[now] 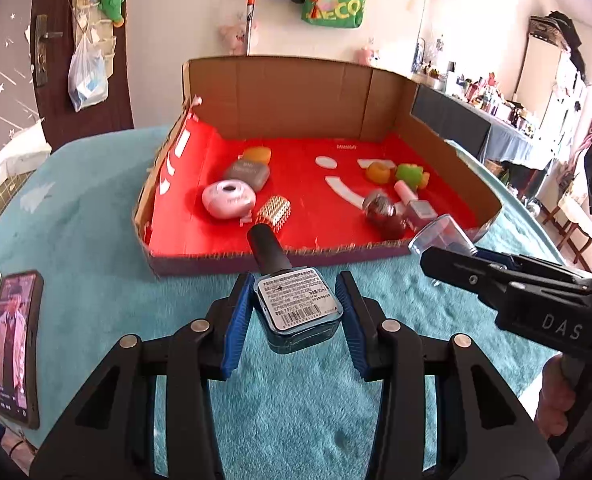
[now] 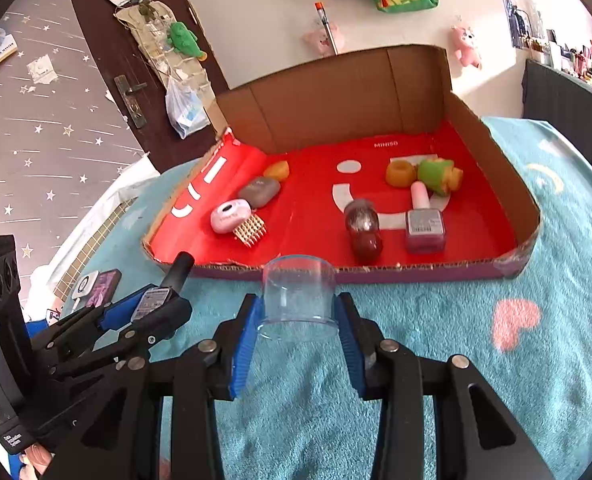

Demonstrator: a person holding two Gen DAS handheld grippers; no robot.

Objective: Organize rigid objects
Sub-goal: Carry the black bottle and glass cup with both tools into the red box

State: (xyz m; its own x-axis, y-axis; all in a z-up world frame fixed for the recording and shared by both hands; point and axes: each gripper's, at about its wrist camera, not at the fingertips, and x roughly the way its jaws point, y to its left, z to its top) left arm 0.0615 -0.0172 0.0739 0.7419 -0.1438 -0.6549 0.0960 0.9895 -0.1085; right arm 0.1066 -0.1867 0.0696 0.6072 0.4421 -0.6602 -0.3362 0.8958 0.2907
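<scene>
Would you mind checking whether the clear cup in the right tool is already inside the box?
No, the clear cup sits between the right tool's pads, over the towel in front of the box.

Surface: I see a teal blanket (image 1: 96, 208) | ahead of my grippers: cardboard tray (image 1: 280, 258) | left of them: phone (image 1: 14, 344)

Blue nail polish bottle (image 1: 296, 300), black cap forward, and clear plastic cup (image 2: 298, 300) held above teal towel.

A phone (image 1: 16, 344) is laid on the teal blanket (image 1: 96, 220) at 8 o'clock; a plastic bag (image 1: 86, 76) is hung at 10 o'clock.
</scene>
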